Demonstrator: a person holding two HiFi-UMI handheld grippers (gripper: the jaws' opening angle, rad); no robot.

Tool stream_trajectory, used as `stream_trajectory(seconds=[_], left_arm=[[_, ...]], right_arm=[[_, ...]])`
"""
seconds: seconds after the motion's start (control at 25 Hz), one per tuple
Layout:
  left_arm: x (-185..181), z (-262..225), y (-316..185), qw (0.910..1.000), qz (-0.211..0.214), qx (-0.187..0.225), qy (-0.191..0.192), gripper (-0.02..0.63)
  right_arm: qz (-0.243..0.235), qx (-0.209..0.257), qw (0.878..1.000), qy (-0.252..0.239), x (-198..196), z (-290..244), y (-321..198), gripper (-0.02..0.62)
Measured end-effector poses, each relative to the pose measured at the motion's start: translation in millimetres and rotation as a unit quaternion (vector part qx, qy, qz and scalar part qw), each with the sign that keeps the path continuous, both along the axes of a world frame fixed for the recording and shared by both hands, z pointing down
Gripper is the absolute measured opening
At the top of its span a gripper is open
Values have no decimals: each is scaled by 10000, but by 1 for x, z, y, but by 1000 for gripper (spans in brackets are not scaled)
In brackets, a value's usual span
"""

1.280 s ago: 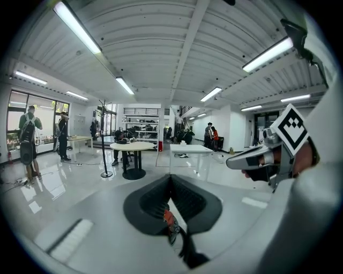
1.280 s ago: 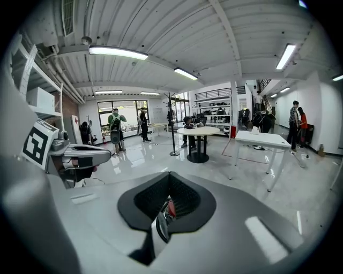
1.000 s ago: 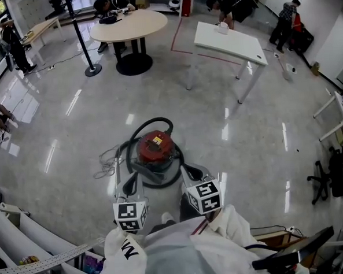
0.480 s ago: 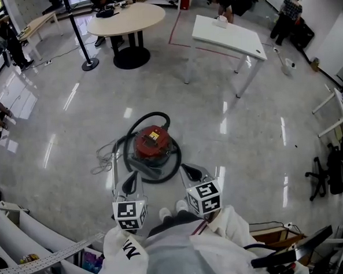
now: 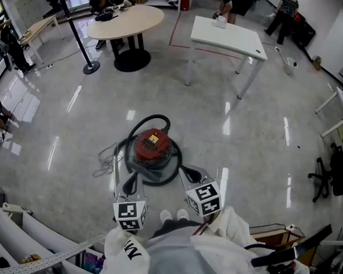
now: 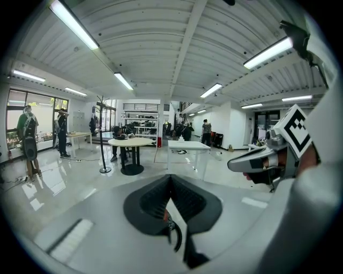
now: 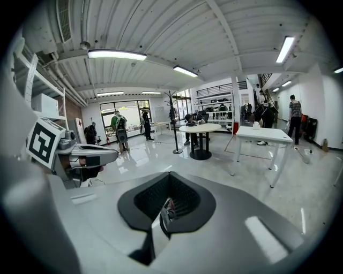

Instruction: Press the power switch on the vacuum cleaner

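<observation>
Left gripper [image 5: 130,184] and right gripper [image 5: 190,174], jaws together and empty, point toward the red canister vacuum cleaner [image 5: 152,147], at twelve o'clock on the floor [image 5: 248,158]. Closed tips likely suit poking its power switch.

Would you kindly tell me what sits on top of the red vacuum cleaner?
A yellow patch shows on the vacuum cleaner's red lid, and a black hose loops around it. The switch is too small to make out.

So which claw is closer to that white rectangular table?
Right. The right claw hangs right of the red vacuum cleaner, toward the white table; the left claw hangs left of the vacuum, farther away.
</observation>
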State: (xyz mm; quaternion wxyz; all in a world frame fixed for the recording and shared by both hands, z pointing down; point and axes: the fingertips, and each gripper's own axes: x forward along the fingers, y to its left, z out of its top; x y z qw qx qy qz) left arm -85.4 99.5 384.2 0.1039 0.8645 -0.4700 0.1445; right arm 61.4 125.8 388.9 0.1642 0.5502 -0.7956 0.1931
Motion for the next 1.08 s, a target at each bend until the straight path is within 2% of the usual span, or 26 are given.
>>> stream_trajectory(seconds=[0.52, 1.08], left_arm=[[28, -4, 1, 9999, 0, 96, -99, 0], [35, -5, 4, 9998, -65, 84, -149, 0]], right_arm=[[-41, 239, 9996, -121, 24, -9, -2, -2], [-79, 215, 9996, -190, 31, -7, 0, -2]])
